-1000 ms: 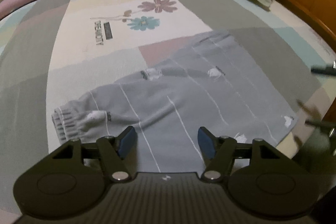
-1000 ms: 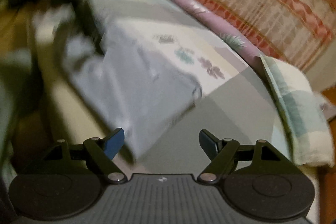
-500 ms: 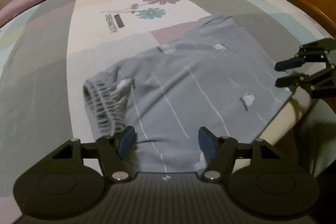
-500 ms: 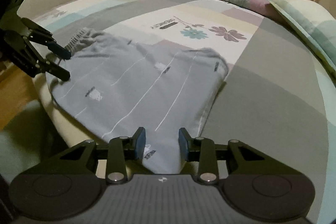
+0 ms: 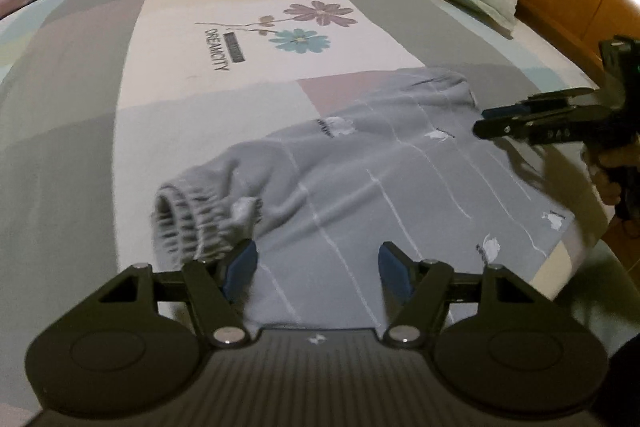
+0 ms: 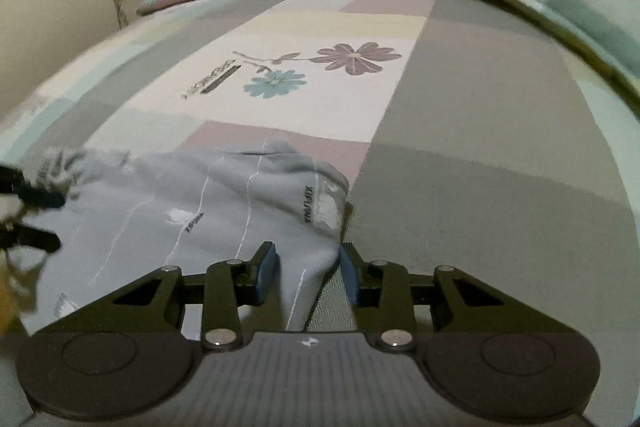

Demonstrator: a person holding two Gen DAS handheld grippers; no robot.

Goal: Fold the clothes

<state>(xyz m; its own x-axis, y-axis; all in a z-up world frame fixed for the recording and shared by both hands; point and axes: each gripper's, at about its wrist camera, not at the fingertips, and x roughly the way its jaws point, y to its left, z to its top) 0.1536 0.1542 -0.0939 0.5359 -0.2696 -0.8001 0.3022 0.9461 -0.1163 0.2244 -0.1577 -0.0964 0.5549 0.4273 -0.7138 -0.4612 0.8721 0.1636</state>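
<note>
A patchwork bedsheet [image 5: 248, 75] printed with two flowers covers the bed. On its near part lies the grey garment [image 5: 392, 179], soft and thick, crossed by thin white lines and dotted with small white motifs and dark lettering. Its ribbed elastic cuff [image 5: 188, 223] bunches at one end. The left gripper [image 5: 316, 263] hovers over it near the cuff, jaws spread, nothing pinched. The right gripper [image 6: 306, 273] has its jaws half closed around a fold at the garment's other end, pads not pressing.
</note>
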